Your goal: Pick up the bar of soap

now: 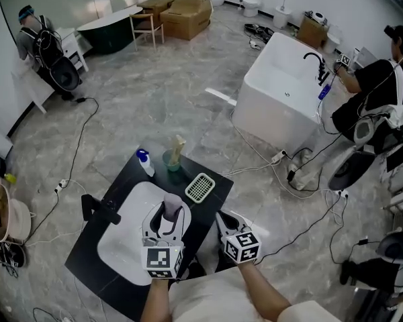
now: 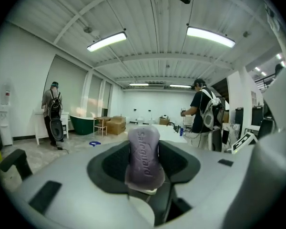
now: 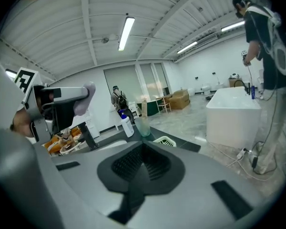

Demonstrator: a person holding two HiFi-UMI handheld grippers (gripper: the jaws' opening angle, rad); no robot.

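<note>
A purple bar of soap [image 2: 144, 159] stands upright between the jaws of my left gripper [image 2: 144, 175], which is shut on it. In the head view the soap [image 1: 172, 204] and left gripper [image 1: 169, 213] hang over the white basin [image 1: 124, 243]. The right gripper view shows the same soap [image 3: 83, 99] at the upper left, lifted above the table. My right gripper [image 1: 226, 220] hovers by the table's right edge, jaws shut with nothing between them [image 3: 143, 168].
On the black table [image 1: 208, 203] stand a slotted soap dish [image 1: 199, 187], a glass cup [image 1: 173, 158], a blue-capped bottle [image 1: 145, 162] and a black faucet [image 1: 97, 208]. A white bathtub [image 1: 285, 89] and cables lie to the right. People stand at the far left and right.
</note>
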